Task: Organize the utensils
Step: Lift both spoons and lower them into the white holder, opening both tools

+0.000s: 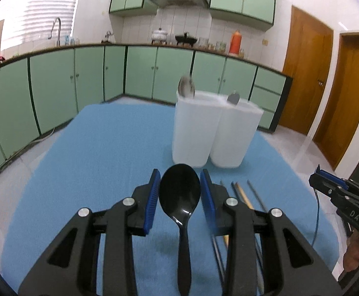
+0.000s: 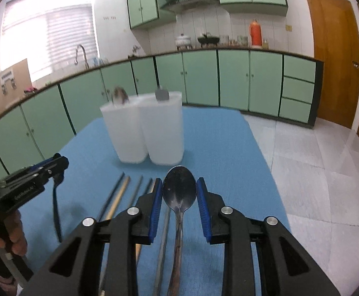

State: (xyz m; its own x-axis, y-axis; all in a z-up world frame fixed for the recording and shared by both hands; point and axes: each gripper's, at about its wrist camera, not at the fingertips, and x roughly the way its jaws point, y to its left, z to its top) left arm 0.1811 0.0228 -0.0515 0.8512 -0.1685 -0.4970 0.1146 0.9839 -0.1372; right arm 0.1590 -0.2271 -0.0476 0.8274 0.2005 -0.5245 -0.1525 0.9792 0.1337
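Note:
A black plastic spoon (image 1: 180,197) lies on the blue cloth (image 1: 100,153) between the open fingers of my left gripper (image 1: 180,192). A metal spoon (image 2: 179,194) lies between the open fingers of my right gripper (image 2: 179,194). Neither spoon is clamped. Two white containers (image 1: 213,135) stand side by side ahead; the left one holds a metal spoon (image 1: 186,87) and the right one a dark utensil (image 1: 233,98). They also show in the right wrist view (image 2: 145,133). Several chopsticks (image 2: 120,197) lie between the two grippers.
The right gripper shows at the right edge of the left wrist view (image 1: 339,197); the left gripper shows at the left of the right wrist view (image 2: 26,185). The cloth's right edge drops to tiled floor (image 2: 315,160). Green kitchen cabinets (image 1: 80,79) run behind.

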